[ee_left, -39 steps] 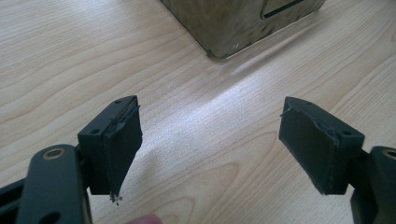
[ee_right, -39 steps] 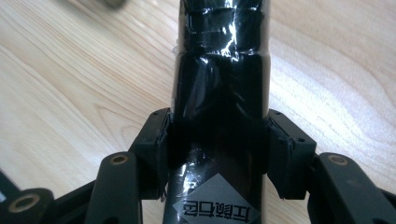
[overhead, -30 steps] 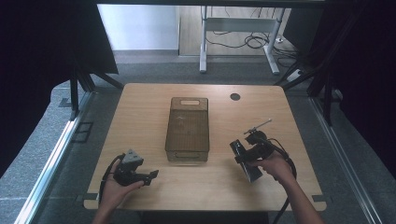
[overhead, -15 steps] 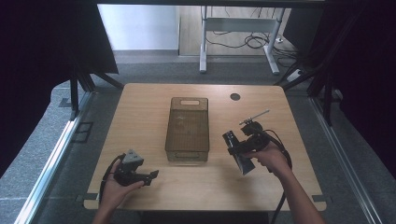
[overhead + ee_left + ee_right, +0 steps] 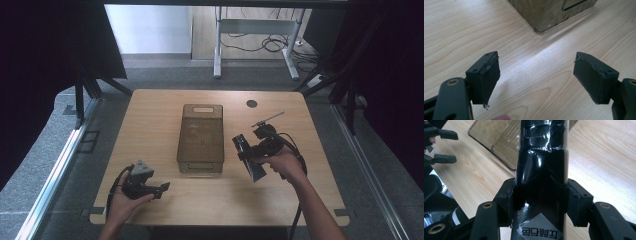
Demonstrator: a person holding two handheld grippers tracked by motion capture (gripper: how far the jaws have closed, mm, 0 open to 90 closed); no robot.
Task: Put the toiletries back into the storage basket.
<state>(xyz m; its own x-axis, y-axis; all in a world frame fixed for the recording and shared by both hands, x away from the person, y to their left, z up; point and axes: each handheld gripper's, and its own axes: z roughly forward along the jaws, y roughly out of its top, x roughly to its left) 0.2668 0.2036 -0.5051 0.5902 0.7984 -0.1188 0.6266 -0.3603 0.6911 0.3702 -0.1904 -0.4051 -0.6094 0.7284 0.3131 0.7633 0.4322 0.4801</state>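
Note:
A smoky see-through plastic bin [image 5: 201, 137] stands lengthwise in the middle of the wooden table [image 5: 150, 115]. To its right, above the table, my right gripper [image 5: 250, 152] is shut on a glossy black wrapped pack [image 5: 257, 172]. In the right gripper view both pads press the sides of that pack [image 5: 541, 157], which carries tape and a white label and points toward the bin [image 5: 496, 142]. Near the front left edge my left gripper [image 5: 162, 187] is open with nothing between its fingers [image 5: 486, 75]. The bin's near corner [image 5: 549, 12] lies just ahead of it.
A small black round grommet [image 5: 251, 103] sits at the table's back right. Beyond the far edge, a metal desk frame [image 5: 217, 45] and cables lie on the floor. Dark curtains hang on both sides. The left gripper [image 5: 441, 145] appears far off in the right gripper view.
My right gripper has risen and moved left toward the bin with the black pack still in it. The left gripper has stayed put.

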